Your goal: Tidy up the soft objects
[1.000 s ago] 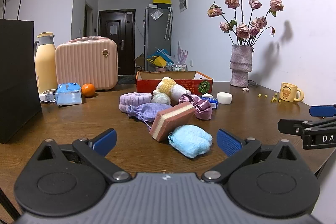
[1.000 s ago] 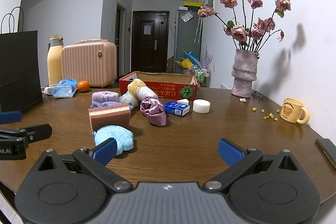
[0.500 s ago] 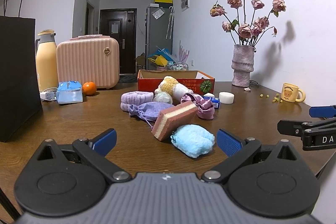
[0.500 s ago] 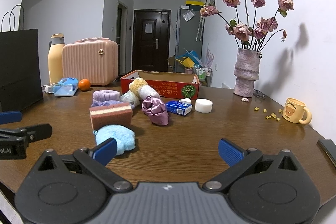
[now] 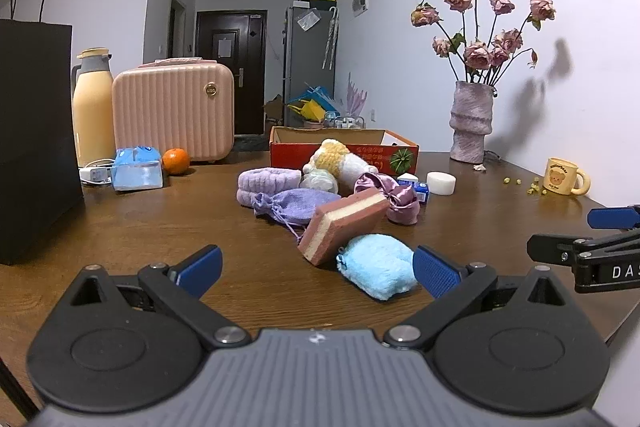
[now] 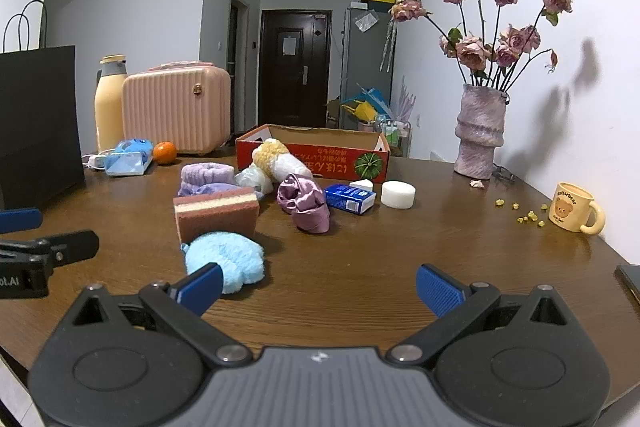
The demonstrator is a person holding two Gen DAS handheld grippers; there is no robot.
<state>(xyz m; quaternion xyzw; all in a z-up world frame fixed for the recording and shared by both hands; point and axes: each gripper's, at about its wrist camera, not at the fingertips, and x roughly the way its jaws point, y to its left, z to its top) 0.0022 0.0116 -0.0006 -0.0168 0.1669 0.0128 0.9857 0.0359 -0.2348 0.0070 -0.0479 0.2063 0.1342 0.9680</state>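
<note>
A pile of soft things lies mid-table: a light blue fluffy cloth (image 5: 378, 265) (image 6: 226, 259), a pink layered sponge (image 5: 344, 223) (image 6: 216, 213), a lilac drawstring pouch (image 5: 298, 205), a lilac headband (image 5: 268, 183) (image 6: 206, 173), a satin purple scrunchie (image 5: 400, 197) (image 6: 304, 201) and a yellow-white plush (image 5: 336, 159) (image 6: 276, 157). A red cardboard box (image 5: 344, 147) (image 6: 316, 151) stands behind them. My left gripper (image 5: 316, 269) is open and empty just short of the blue cloth. My right gripper (image 6: 318, 287) is open and empty, right of the cloth.
A black paper bag (image 5: 32, 139), a yellow thermos (image 5: 94, 107), a pink case (image 5: 174, 111), a tissue pack (image 5: 136, 173) and an orange (image 5: 176, 161) stand at left. A vase of dried roses (image 6: 480, 131), a bear mug (image 6: 574, 207), a white puck (image 6: 398, 194) and a blue carton (image 6: 350, 198) stand at right.
Both grippers have crept forward a little toward the pile; the objects look slightly closer. Nothing on the table has moved.
</note>
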